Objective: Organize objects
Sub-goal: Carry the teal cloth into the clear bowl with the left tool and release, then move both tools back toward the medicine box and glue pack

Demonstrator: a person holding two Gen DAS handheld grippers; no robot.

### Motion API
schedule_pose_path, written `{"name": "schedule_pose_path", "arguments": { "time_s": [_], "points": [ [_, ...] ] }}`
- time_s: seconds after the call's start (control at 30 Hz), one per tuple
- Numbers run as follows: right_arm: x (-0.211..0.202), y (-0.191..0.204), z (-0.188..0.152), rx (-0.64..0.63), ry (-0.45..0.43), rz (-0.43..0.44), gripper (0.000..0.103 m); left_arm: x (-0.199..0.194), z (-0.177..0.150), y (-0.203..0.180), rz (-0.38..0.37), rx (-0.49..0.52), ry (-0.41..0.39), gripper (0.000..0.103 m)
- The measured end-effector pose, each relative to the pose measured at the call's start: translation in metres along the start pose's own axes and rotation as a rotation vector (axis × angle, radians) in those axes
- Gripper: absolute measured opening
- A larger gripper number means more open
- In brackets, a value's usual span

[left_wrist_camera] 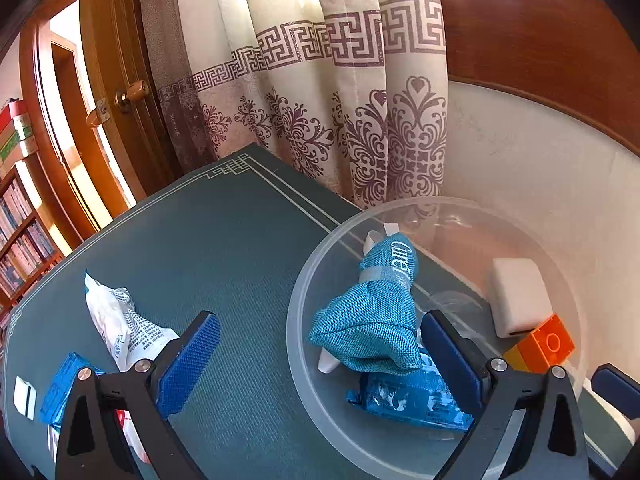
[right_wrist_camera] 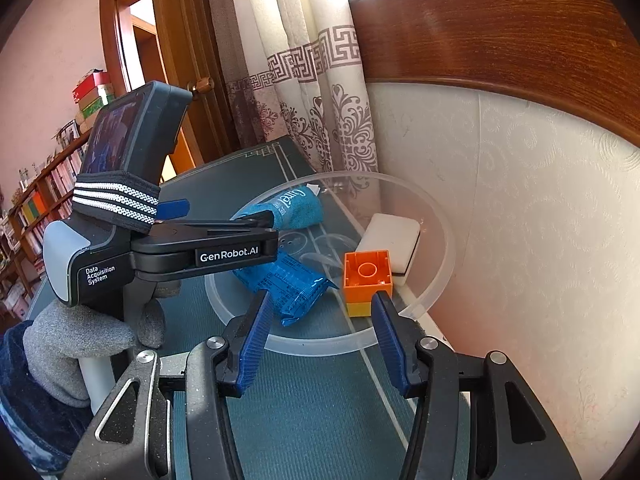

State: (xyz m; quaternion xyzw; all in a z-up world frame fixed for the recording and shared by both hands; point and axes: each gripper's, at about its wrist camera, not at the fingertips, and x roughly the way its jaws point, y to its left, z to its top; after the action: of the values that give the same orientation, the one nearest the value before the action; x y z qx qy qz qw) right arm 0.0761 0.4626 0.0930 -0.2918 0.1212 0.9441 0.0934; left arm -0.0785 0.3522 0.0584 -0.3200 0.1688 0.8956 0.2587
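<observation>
A clear plastic bowl [left_wrist_camera: 298, 292] [right_wrist_camera: 440, 256] stands on the green mat by the wall. In it lie a teal fabric pouch [left_wrist_camera: 368, 320] [right_wrist_camera: 292, 206], a blue foil packet [left_wrist_camera: 416, 398] [right_wrist_camera: 292, 290], a white block [left_wrist_camera: 518, 296] [right_wrist_camera: 390, 236] and an orange-and-yellow brick [left_wrist_camera: 544, 346] [right_wrist_camera: 366, 280]. My left gripper [left_wrist_camera: 320, 356] is open over the bowl's near rim, its right finger inside beside the pouch. My right gripper [right_wrist_camera: 320, 340] is open and empty just in front of the bowl.
Left of the bowl on the mat [left_wrist_camera: 224, 248] lie a white printed packet [left_wrist_camera: 120, 320], a blue packet [left_wrist_camera: 60, 388] and a small white card [left_wrist_camera: 25, 396]. A curtain [left_wrist_camera: 320, 92] and the wall [right_wrist_camera: 520, 220] close the back. A door and bookshelves stand at left.
</observation>
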Motion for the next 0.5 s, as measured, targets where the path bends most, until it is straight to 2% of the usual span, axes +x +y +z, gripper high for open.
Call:
{"name": "schedule_pose_path", "arguments": {
  "time_s": [0.27,0.43,0.5],
  "points": [
    [-0.004,0.007,-0.003,0.001,0.002,0.011,0.053,-0.020,-0.014,0.018,-0.018,-0.082,0.045,0.103],
    [-0.009,0.018,-0.005,-0.001,-0.009,0.036,0.053,-0.031,-0.026,0.045,0.016,-0.162,0.070,0.103],
    [-0.010,0.025,-0.006,-0.008,-0.007,0.047,0.053,-0.034,-0.032,0.056,0.061,-0.193,0.090,0.103]
  ]
}}
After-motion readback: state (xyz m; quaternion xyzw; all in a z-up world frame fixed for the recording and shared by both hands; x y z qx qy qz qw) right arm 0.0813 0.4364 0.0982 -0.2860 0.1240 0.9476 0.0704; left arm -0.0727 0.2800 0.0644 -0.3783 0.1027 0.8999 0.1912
